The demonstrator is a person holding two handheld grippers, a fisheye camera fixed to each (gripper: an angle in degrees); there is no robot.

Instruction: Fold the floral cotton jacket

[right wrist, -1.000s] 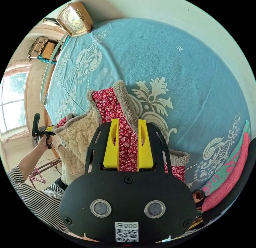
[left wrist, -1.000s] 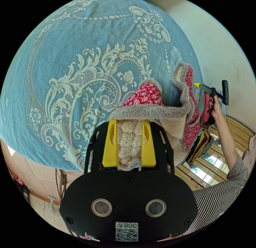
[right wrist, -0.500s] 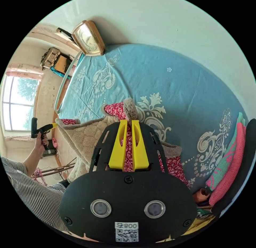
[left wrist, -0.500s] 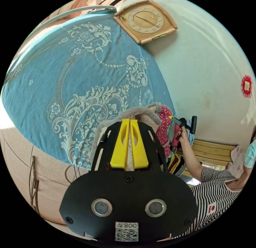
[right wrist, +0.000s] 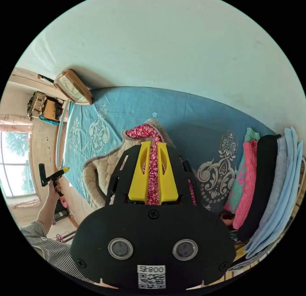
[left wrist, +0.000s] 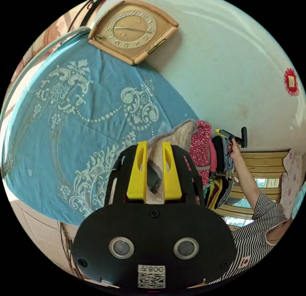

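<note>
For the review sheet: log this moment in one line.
left gripper: shut on jacket | right gripper: shut on jacket | floral jacket: lifted over bed

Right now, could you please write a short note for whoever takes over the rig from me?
Left gripper: jaws apart, with the jacket's fleece lining edge between them; grip looks loose, I cannot confirm a clamp.
Right gripper: shut on the floral jacket, red printed side between the jaws.
The jacket hangs lifted between both grippers above the blue bedspread, lining facing out. A stack of folded clothes lies at the bed's end.
Done: jacket picked up by two points. No fold made yet.
Left: check the left hold, lay the jacket flat on the bedspread, fold it.
</note>
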